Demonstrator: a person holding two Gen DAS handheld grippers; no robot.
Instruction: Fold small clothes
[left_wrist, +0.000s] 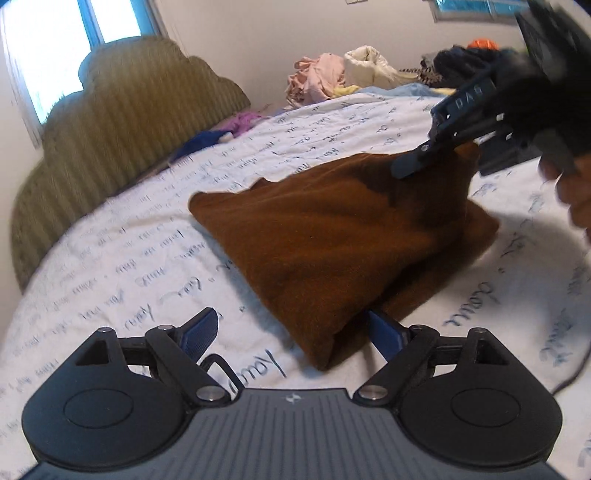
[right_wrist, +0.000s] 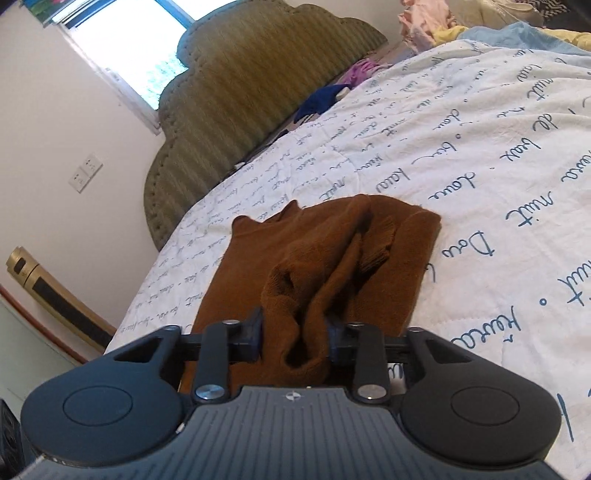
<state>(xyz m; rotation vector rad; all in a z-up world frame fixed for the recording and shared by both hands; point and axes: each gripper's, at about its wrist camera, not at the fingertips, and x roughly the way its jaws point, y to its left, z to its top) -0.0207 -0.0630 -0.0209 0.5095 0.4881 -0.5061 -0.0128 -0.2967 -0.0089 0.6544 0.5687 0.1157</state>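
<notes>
Between the right gripper's (right_wrist: 294, 334) fingers, in the right wrist view, a bunched fold of the brown garment (right_wrist: 321, 254) is pinched and lifted off the bed (right_wrist: 498, 184); beyond the fingers the garment lies folded on the quilt. The left wrist view shows the same grip from across the bed: the right gripper (left_wrist: 406, 168) holds the far corner of the garment (left_wrist: 332, 240) up, with a hand (left_wrist: 572, 192) behind it. The left gripper (left_wrist: 295, 330) has its fingers spread wide, the garment's near corner lying between them, not gripped. Only this view shows a laundry pile (left_wrist: 369, 74) far beyond the fingers. Only the right wrist view shows a wall socket (right_wrist: 85, 172).
</notes>
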